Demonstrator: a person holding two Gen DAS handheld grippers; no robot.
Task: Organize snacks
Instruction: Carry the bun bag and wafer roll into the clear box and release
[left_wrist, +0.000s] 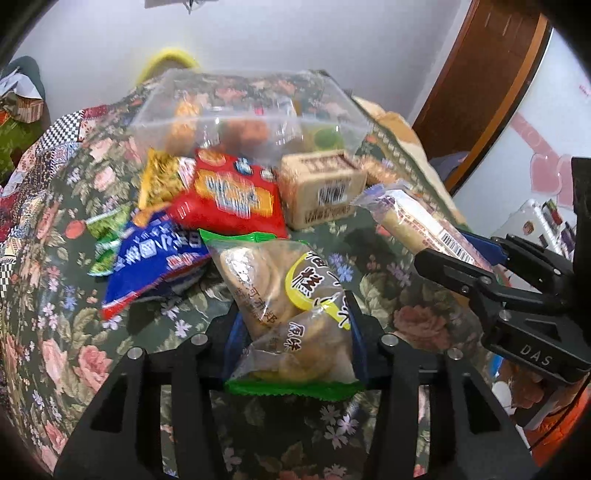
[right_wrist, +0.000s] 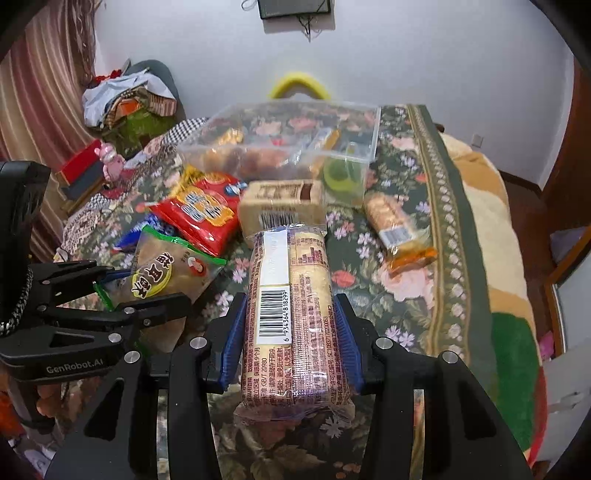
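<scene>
Nearest, left gripper (left_wrist: 295, 332): fingers clamped on the green-edged pastry bag (left_wrist: 284, 306), pads pressing its lower half, the bag lifted off the cloth

Nearest, right gripper (right_wrist: 290, 339): fingers clamped on the long biscuit pack (right_wrist: 291, 317), barcode side up, held at its middle, both ends free

Beneath both: floral cloth (right_wrist: 399, 295) over what may be a bench or a bed; which one cannot be told

Middle ground: blue packet (left_wrist: 155, 266) and red cracker bag (left_wrist: 229, 192) overlapping in a heap with a yellow packet (left_wrist: 159, 177); tan boxed cake (left_wrist: 321, 188) just beside the red bag

Far: clear plastic tub (left_wrist: 243, 114), open-topped, already holding several snacks; behind it a yellow curved object (left_wrist: 170, 59) against the wall

Risks, as judged:
- the pastry bag is soft and slippery, so it could slide out of the pads or its contents be crushed
- the long pack could swing at its free ends and knock the tub rim or the boxed cake
- both loads arriving at the tub together could collide

View differences:
- only the right wrist view shows the orange-ended roll pack (right_wrist: 395, 225) lying apart to the right, and the clutter by the striped curtain (right_wrist: 44, 92)
- only the left wrist view shows the wooden door frame (left_wrist: 491, 81)
</scene>
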